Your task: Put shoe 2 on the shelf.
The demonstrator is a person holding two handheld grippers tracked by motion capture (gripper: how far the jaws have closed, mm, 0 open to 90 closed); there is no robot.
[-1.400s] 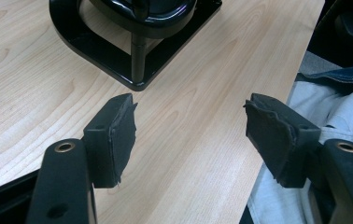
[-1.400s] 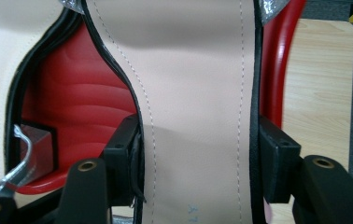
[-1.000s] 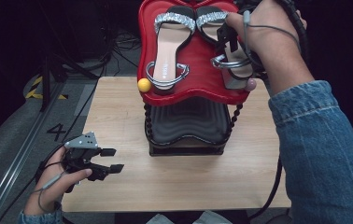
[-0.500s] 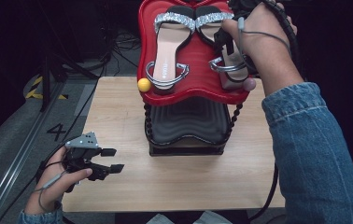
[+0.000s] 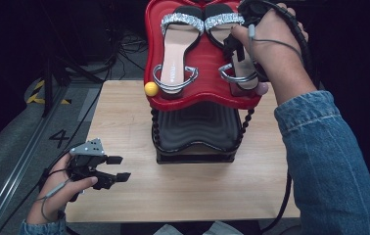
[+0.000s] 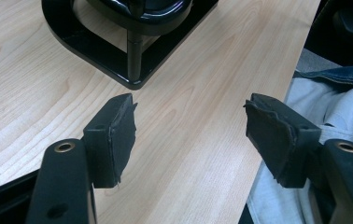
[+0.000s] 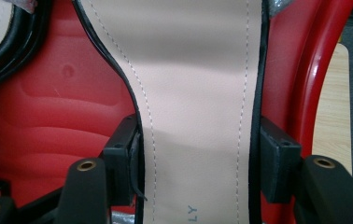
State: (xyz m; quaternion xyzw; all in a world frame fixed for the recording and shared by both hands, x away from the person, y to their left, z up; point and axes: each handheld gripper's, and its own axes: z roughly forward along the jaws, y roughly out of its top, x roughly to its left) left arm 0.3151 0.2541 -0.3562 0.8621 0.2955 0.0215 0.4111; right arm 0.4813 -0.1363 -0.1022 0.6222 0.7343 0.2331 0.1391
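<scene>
Two sandals with glittery silver straps lie on a red tray (image 5: 202,95) on top of a black rack (image 5: 195,132). The left sandal (image 5: 175,49) lies free. My right gripper (image 5: 237,49) comes down from above onto the right sandal (image 5: 222,22). In the right gripper view that gripper (image 7: 195,161) is shut on the sandal's beige insole (image 7: 198,93) at its narrow waist, a pad against each black edge. My left gripper (image 5: 119,168) hovers open over the table's front left, with nothing between the fingers (image 6: 114,135).
The rack stands mid-table on light wood (image 5: 124,112); its black base (image 6: 118,60) lies just ahead of the left gripper. A yellow ball (image 5: 150,88) and a pinkish ball (image 5: 262,88) cap the tray's front corners. Cables and dark floor surround the table.
The right hand has shifted slightly over the tray, still on the right sandal. The left gripper has kept its place and opening.
</scene>
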